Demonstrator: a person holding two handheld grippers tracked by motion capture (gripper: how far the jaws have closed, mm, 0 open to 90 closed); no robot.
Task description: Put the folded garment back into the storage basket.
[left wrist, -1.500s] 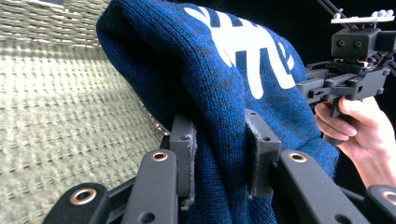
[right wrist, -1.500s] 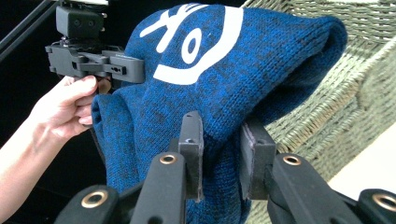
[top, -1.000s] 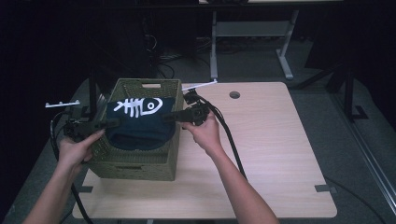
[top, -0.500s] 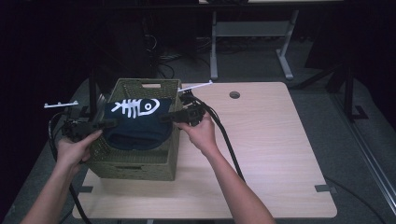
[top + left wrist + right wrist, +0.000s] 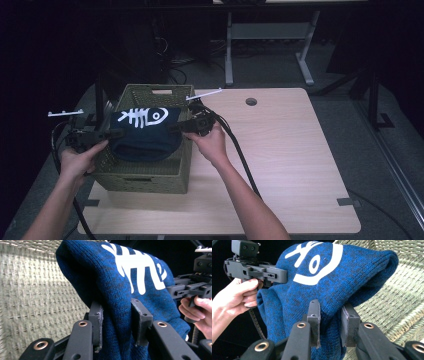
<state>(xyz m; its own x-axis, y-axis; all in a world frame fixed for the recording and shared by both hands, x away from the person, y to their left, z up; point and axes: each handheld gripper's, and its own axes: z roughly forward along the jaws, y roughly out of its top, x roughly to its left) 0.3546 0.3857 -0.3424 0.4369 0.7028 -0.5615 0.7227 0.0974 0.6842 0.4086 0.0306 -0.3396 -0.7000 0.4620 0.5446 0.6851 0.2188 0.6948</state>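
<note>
A folded dark blue knit garment (image 5: 146,134) with a white fish-skeleton print hangs over a green woven basket (image 5: 150,176), held up at both ends. My left gripper (image 5: 116,133) is shut on its left edge; in the left gripper view the knit (image 5: 117,315) bunches between the two pads. My right gripper (image 5: 176,127) is shut on the right edge, and in the right gripper view the cloth (image 5: 329,287) is pinched between the pads, with the other gripper (image 5: 254,270) and a hand behind it.
The basket stands on the left part of a light wooden table (image 5: 280,165) with a round cable hole (image 5: 251,101) at the back. Black cables trail from both grippers. Desk legs (image 5: 305,65) stand on the dark floor behind.
Both grippers have risen and carried the blue garment higher out of the basket. It now hangs stretched between them above the rim.
</note>
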